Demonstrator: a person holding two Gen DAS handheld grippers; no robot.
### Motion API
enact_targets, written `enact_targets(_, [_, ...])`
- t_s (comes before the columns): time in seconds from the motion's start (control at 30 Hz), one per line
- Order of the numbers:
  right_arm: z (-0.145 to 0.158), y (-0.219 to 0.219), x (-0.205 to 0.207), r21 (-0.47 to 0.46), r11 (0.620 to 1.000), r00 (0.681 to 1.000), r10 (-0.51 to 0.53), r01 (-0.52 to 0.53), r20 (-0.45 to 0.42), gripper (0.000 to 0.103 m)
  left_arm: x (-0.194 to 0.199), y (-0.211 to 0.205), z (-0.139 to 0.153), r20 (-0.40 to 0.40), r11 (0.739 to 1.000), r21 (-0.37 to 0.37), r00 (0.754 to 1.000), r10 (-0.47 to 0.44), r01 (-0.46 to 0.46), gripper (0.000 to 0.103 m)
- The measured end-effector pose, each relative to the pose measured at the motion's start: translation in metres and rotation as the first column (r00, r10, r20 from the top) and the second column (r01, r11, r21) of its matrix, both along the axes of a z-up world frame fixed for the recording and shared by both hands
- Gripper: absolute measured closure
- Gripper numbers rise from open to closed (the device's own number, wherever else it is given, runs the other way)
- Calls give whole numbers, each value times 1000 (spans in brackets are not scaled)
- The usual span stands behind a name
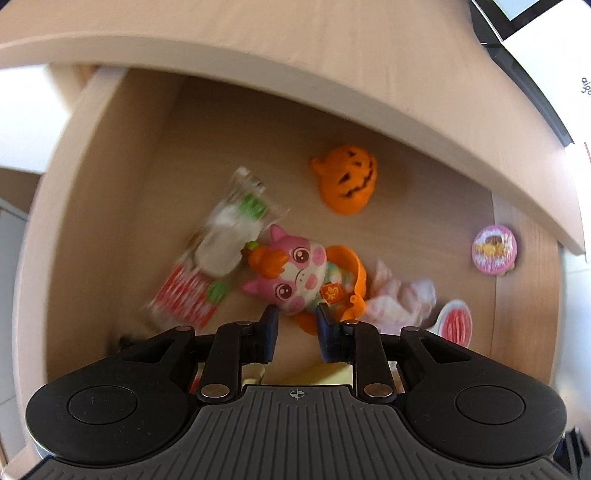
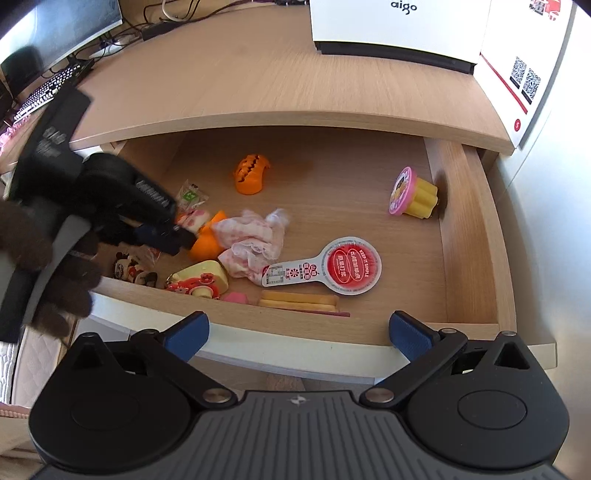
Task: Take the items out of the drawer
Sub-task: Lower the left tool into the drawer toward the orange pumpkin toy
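Note:
The wooden drawer (image 2: 465, 240) stands pulled out under the desk top (image 2: 277, 74). My left gripper (image 1: 297, 314) is inside it, shut on a pink cat toy (image 1: 295, 273) with an orange body. The toy looks sharp while the rest of the left wrist view is blurred. In the right wrist view the left gripper (image 2: 184, 236) reaches in from the left with the cat toy (image 2: 203, 229) at its tips, held by a hand in a dark fuzzy glove (image 2: 55, 266). My right gripper (image 2: 295, 328) hangs open over the drawer's front edge with nothing between its fingers.
In the drawer lie an orange pumpkin (image 2: 251, 173), a pink-lidded jelly cup (image 2: 412, 192), a crumpled pink wrapper (image 2: 255, 240), a red round tag (image 2: 332, 267), a yellow toy camera (image 2: 199, 280), biscuit sticks (image 2: 299, 299) and a snack packet (image 1: 221, 243). A white box (image 2: 399, 26) and keyboard (image 2: 48, 92) sit on the desk.

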State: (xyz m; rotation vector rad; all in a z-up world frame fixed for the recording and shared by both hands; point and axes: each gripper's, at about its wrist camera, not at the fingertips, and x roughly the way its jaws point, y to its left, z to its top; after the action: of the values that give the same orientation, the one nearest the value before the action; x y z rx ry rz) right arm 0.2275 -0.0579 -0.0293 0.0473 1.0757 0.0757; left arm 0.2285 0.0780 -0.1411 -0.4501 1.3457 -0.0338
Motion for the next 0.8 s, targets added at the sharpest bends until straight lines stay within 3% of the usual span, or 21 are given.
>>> enact_targets(0.13, [0, 0, -3, 2, 1000, 1000, 16, -16, 7, 0, 10, -11, 1, 72, 999, 24, 996, -48, 46, 77])
enact_targets(0.3, [1, 0, -6, 3, 999, 999, 33, -33, 2, 0, -4, -23, -12, 4, 990, -12, 990, -140, 140, 77])
enact_targets(0.43, [2, 0, -7, 1, 999, 999, 40, -40, -13, 0, -19, -22, -13, 7, 991, -34, 992, -129, 129, 78])
enact_targets(0.63, [4, 0, -10, 12, 998, 997, 69, -69, -38, 0, -14, -17, -8, 7, 981, -57, 983, -183, 183, 78])
enact_targets(0.73, [6, -8, 3, 27, 999, 996, 37, -35, -78, 4, -18, -11, 11, 116, 970, -92, 970, -213, 224, 78])
enact_targets(0.8, [12, -17, 11, 28, 1000, 998, 4, -3, -60, 7, -14, -12, 34, 251, 958, -12, 929, -273, 285, 78])
